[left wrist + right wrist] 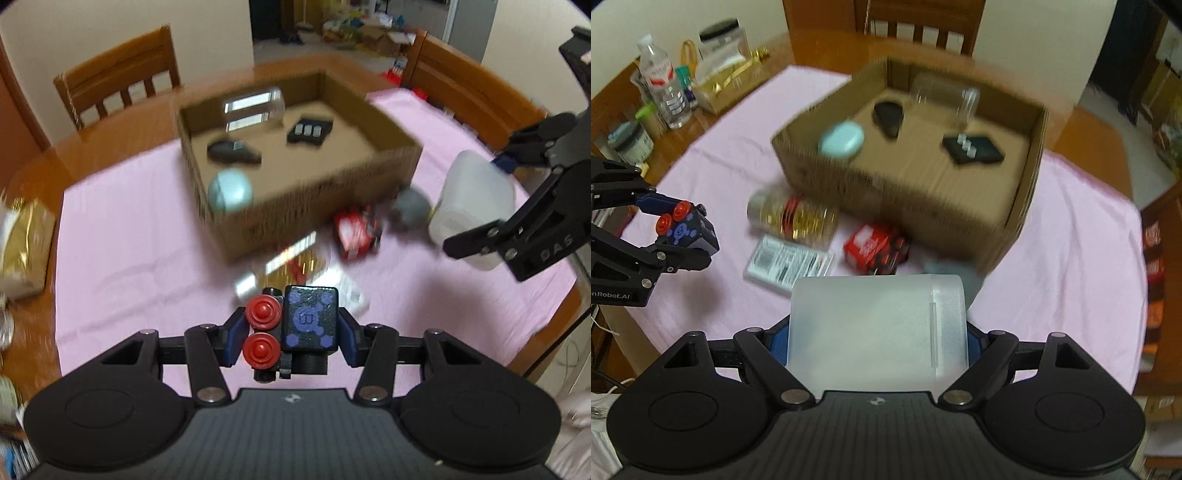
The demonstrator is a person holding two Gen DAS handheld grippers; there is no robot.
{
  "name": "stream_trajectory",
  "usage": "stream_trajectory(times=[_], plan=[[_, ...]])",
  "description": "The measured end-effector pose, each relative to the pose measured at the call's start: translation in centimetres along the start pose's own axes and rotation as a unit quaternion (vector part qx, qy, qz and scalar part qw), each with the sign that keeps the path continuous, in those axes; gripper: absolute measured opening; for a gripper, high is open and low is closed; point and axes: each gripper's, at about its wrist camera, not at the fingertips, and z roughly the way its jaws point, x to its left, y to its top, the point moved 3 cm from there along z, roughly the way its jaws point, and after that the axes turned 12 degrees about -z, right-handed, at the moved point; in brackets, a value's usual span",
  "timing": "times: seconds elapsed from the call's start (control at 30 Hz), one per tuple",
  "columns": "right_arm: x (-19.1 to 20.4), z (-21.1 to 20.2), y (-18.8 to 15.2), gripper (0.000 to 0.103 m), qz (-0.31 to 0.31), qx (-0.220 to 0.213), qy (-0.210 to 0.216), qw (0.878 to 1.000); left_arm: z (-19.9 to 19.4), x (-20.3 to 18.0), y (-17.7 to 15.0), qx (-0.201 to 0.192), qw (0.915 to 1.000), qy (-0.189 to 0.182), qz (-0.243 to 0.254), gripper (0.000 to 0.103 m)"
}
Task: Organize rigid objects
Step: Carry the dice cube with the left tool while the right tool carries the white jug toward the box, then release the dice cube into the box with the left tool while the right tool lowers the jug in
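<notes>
Left gripper (291,328) pinches one black controller block (299,325) (two red buttons) at lower center. Right gripper (877,332) clamps one frosted plastic box (877,328). Four items sit inside the cardboard box (314,199), upper center.

Pink tablecloth (129,229), brown cardboard box (295,206), seemingly pale-blue ball (229,190).

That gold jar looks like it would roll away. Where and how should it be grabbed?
Grip the gold jar across its round body, mid-length, coming down from above. It lies on its side on the pink cloth in front of the cardboard box, so jaws closing across the curved sides should stop it rolling; the flat packet lies right beside it.
</notes>
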Motion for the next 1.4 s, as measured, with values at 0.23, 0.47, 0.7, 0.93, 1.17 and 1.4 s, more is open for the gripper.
stream_trajectory(times=[0.23,0.47,0.7,0.93,1.17,1.4], plan=[[-2.3,-1.1,2.8,0.086,-0.008,-0.033,-0.015,0.999,0.3,-1.0,5.8,-0.05,0.9986,-0.013,0.008,0.049],[-4.8,-0.8,5.1,0.086,-0.004,-0.046,-0.03,0.998,4.4,-1.8,10.4,-0.068,0.9976,-0.011,-0.008,0.049],[-6.8,0.0,5.9,0.086,0.006,-0.046,-0.041,0.998,6.8,-2.0,11.8,-0.101,0.9945,0.001,-0.03,0.091],[-7.7,0.9,6.3,0.086,0.013,-0.041,-0.042,0.998,4.8,-0.7,10.0,-0.117,0.9907,0.018,-0.065,0.096],[-8.4,2.1,7.4,0.086,0.011,-0.037,-0.039,0.999,2.4,0.7,6.7,-0.124,0.9863,0.07,-0.084,0.098],[-8.3,4.2,8.6,0.086,0.0,-0.017,-0.036,0.999,1.1,2.5,4.6,-0.127,0.9794,0.103,-0.118,0.098]])
